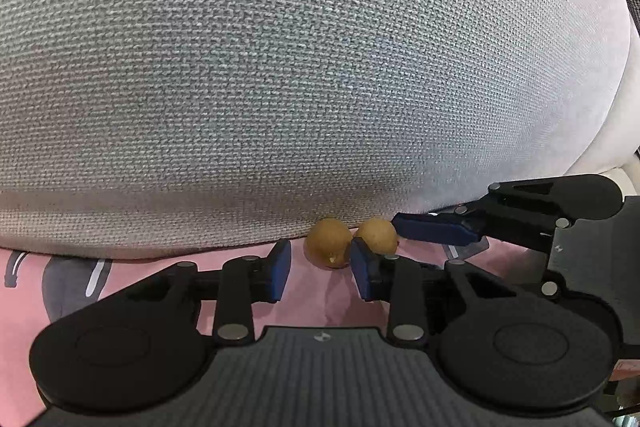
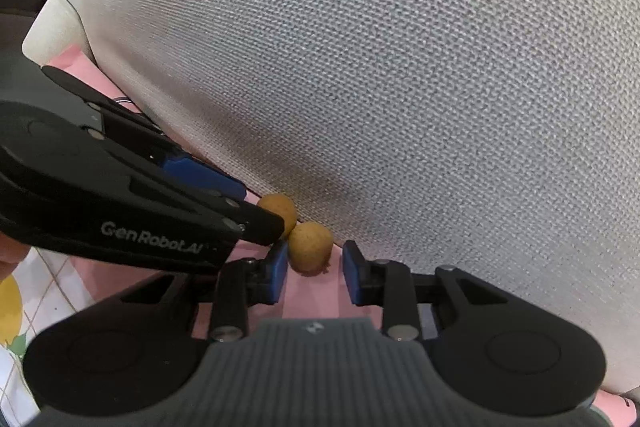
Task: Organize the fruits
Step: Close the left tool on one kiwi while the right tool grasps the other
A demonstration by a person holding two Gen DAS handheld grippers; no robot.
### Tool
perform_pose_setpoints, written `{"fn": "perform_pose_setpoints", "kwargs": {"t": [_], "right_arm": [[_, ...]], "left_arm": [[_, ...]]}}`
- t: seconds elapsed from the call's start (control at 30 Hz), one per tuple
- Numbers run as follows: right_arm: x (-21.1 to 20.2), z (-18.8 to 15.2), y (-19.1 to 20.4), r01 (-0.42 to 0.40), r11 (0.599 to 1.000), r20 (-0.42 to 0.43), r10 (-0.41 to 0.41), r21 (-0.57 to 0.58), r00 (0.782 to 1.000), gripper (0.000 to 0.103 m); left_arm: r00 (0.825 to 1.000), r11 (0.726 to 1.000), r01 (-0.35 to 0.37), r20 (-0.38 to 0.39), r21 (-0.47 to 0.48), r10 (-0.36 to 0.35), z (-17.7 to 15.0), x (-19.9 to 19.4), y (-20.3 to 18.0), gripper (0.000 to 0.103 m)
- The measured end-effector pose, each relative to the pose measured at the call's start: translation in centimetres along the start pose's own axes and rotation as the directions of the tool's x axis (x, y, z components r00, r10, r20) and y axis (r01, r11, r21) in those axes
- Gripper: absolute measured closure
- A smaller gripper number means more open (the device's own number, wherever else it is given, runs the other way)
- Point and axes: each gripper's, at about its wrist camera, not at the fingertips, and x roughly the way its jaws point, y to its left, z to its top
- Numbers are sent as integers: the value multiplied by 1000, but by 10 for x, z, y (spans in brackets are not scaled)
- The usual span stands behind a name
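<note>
Left tool [image 1: 322, 261] (GenRobot.AI) slightly open astride left fruit [image 1: 326, 241]; right tool [image 2: 314, 263] same, right fruit [image 2: 310, 247].

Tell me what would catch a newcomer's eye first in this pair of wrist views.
The big grey woven cushion fills most of both views. At its foot, on the pink cloth, lie two small tan round fruits side by side. Each gripper is lined up on one fruit: the left gripper has its blue pads either side of the left fruit, the right gripper around the other, neither visibly pressing.
</note>
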Motion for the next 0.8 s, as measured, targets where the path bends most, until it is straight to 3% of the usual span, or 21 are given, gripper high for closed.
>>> {"fn": "perform_pose_setpoints", "kwargs": {"t": [0.53, 0.57, 0.8], "right_arm": [[20, 12, -20, 21, 999, -24, -20, 33, 1000, 80], [21, 12, -21, 20, 999, -23, -19, 36, 1000, 80], [22, 12, -18, 21, 999, -8, -21, 38, 1000, 83]], "left_arm": [[1000, 999, 1, -3, -51, -1, -10, 34, -14, 72], [1000, 998, 0, -1, -56, -1, -11, 34, -15, 76], [1000, 998, -18, 19, -53, 19, -16, 28, -29, 77]]}}
